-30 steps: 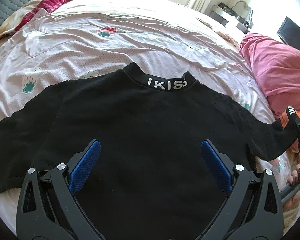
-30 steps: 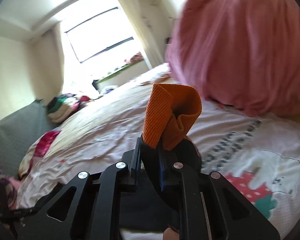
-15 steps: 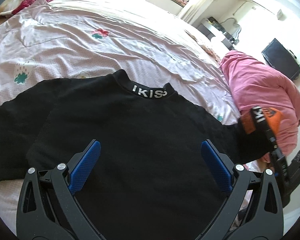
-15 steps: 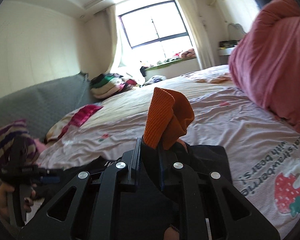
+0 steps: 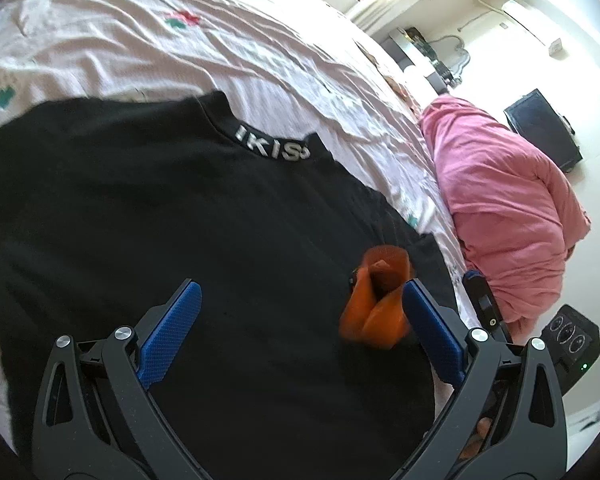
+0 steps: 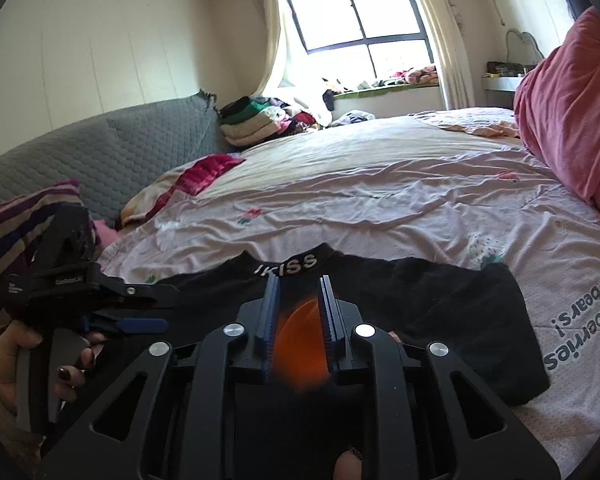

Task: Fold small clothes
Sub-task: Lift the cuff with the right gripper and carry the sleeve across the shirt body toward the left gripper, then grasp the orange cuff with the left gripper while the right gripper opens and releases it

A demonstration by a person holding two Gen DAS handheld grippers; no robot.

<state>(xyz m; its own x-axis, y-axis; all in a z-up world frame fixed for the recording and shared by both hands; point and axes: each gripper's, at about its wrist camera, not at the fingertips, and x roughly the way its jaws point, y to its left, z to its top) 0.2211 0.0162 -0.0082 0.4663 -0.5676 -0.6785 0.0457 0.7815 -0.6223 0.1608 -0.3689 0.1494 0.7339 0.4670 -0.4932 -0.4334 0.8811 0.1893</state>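
We see the black top (image 5: 188,248) spread mid-frame on the pink sheet (image 5: 148,40). Our left gripper (image 5: 298,320) gapes above it; our right gripper (image 6: 298,320) has parted around the blurred orange cuff (image 6: 300,344). A pink quilt (image 5: 508,208) bulks right.

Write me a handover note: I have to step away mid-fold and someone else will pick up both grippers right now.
Left gripper: open, hovering over the black top's body, holding nothing.
Right gripper: jaws parted; the orange cuff sits blurred between them, so whether it is gripped is unclear.
Black IKISS top: lying flat, collar away from you, on the pink strawberry bedsheet.
Done: the right sleeve with the orange cuff is brought in over the body.
Left: let the cuff settle, fold the other sleeve in, then fold the body up.
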